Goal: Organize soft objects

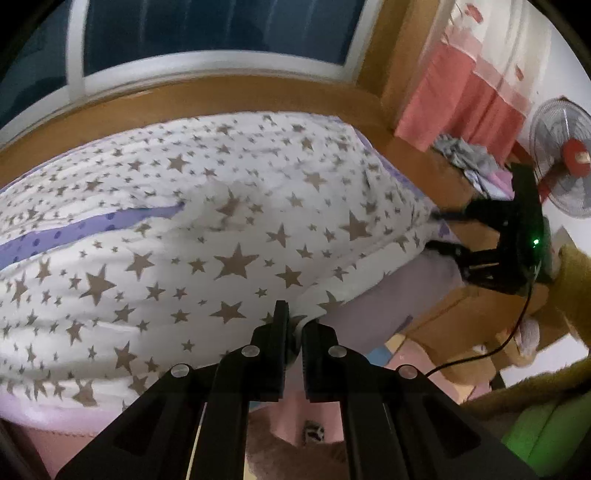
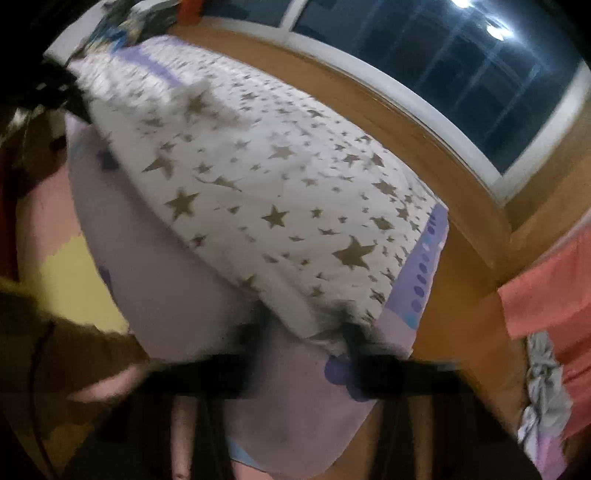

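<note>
The left gripper (image 1: pixel 291 325) is closed on the near edge of the star-print quilt (image 1: pixel 207 236), its black fingers (image 1: pixel 280 332) pinching a fold of the white fabric. The quilt spreads across the bed away from that gripper, a purple dotted band (image 1: pixel 85 225) showing along a turned-back strip, and under it lies a pale lilac sheet (image 1: pixel 373 314). Off at the quilt's right corner, the right gripper (image 1: pixel 439 230) bites the edge of the same quilt, its jaws drawn together on the cloth; its own camera view is badly blurred, so the fingers there are smeared. Beyond the bed runs a wooden ledge (image 1: pixel 236 96) below a dark window (image 1: pixel 214 29). Far right stand a coral curtain (image 1: pixel 461 99) and a fan (image 1: pixel 565 155).
</note>
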`<state>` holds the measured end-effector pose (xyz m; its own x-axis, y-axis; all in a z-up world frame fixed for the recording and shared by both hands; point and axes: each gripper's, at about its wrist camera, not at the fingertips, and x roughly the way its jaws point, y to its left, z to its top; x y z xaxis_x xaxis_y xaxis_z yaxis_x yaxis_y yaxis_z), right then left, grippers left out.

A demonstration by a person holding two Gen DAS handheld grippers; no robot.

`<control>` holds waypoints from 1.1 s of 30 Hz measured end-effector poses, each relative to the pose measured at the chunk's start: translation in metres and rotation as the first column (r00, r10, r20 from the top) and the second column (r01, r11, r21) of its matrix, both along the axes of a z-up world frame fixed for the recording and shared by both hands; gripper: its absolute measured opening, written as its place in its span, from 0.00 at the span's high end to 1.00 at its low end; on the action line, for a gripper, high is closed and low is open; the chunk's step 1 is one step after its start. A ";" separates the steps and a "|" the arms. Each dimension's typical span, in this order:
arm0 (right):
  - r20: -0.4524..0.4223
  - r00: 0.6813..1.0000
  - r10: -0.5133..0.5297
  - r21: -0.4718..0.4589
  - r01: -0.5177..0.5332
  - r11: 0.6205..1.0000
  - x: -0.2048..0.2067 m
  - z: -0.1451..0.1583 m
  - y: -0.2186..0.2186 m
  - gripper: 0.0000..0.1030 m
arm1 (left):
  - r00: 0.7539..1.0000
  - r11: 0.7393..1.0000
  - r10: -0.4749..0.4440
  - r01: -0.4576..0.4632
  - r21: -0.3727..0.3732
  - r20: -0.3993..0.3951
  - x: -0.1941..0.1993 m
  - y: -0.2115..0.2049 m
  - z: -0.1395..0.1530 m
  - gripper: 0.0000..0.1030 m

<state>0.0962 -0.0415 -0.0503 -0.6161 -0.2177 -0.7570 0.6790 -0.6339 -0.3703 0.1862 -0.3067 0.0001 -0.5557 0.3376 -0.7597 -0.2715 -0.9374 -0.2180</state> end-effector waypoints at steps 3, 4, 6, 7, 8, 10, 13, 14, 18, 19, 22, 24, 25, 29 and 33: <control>-0.022 0.999 -0.032 -0.087 0.030 0.996 0.005 0.026 0.012 0.99 | 0.998 0.999 0.035 -0.035 0.008 -0.042 0.006 0.001 0.016 0.94; -0.034 0.999 -0.037 -0.114 0.033 0.993 0.007 0.036 0.015 0.99 | 0.998 0.999 0.040 -0.040 0.002 -0.056 0.007 0.002 0.023 0.94; -0.030 0.998 -0.048 -0.148 0.043 0.988 0.001 0.053 0.018 0.99 | 0.996 0.999 0.046 -0.047 -0.014 -0.080 0.003 0.002 0.038 0.94; -0.024 0.998 -0.057 -0.166 0.053 0.985 -0.004 0.062 0.019 0.99 | 0.995 0.999 0.047 -0.049 -0.023 -0.089 -0.003 0.002 0.046 0.94; -0.007 0.997 -0.072 -0.196 0.069 0.978 -0.015 0.073 0.019 0.99 | 0.994 0.998 0.046 -0.050 -0.033 -0.100 -0.010 0.001 0.054 0.94; 0.025 0.995 -0.095 -0.243 0.098 0.965 -0.034 0.087 0.017 0.99 | 0.991 0.997 0.029 -0.039 -0.069 -0.133 -0.030 0.000 0.070 0.94; 0.053 0.990 -0.132 -0.286 0.141 0.948 -0.066 0.102 0.010 0.99 | 0.985 0.992 -0.009 -0.014 -0.128 -0.175 -0.067 -0.002 0.086 0.94; 0.052 0.988 -0.145 -0.284 0.154 0.946 -0.075 0.105 0.007 0.98 | 0.982 0.989 -0.021 -0.007 -0.145 -0.185 -0.081 -0.003 0.091 0.94; 0.050 0.978 -0.201 -0.228 0.207 0.951 -0.127 0.107 -0.012 0.98 | 0.980 0.984 -0.051 0.016 -0.178 -0.191 -0.145 -0.009 0.093 0.94; 0.061 0.975 -0.216 -0.214 0.224 0.951 -0.140 0.103 -0.016 0.98 | 0.981 0.982 -0.059 0.024 -0.186 -0.186 -0.162 -0.010 0.090 0.94; 0.098 0.959 -0.266 -0.171 0.279 0.945 -0.185 0.088 -0.029 0.98 | 0.987 0.981 -0.065 0.036 -0.189 -0.149 -0.211 -0.017 0.073 0.94; 0.117 0.949 -0.293 -0.157 0.309 0.938 -0.207 0.077 -0.033 0.98 | 0.991 0.982 -0.061 0.038 -0.186 -0.123 -0.241 -0.022 0.058 0.94; 0.126 0.944 -0.306 -0.150 0.323 0.934 -0.218 0.071 -0.035 0.98 | 0.993 0.983 -0.055 0.035 -0.183 -0.109 -0.255 -0.025 0.050 0.94; 0.170 0.917 -0.362 -0.140 0.386 0.912 -0.250 0.051 -0.038 0.98 | 0.998 0.987 -0.037 0.028 -0.161 -0.052 -0.297 -0.033 0.019 0.94; 0.205 0.896 -0.394 -0.109 0.421 0.901 -0.276 0.032 -0.041 0.98 | 0.999 0.986 -0.038 0.036 -0.164 -0.008 -0.328 -0.034 -0.012 0.94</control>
<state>-0.1795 -0.0829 -0.0181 -0.5367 -0.0930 -0.8386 0.3942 -0.9064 -0.1518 -0.1415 -0.3412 -0.0116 -0.5541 0.2298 -0.8001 -0.3084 -0.9494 -0.0591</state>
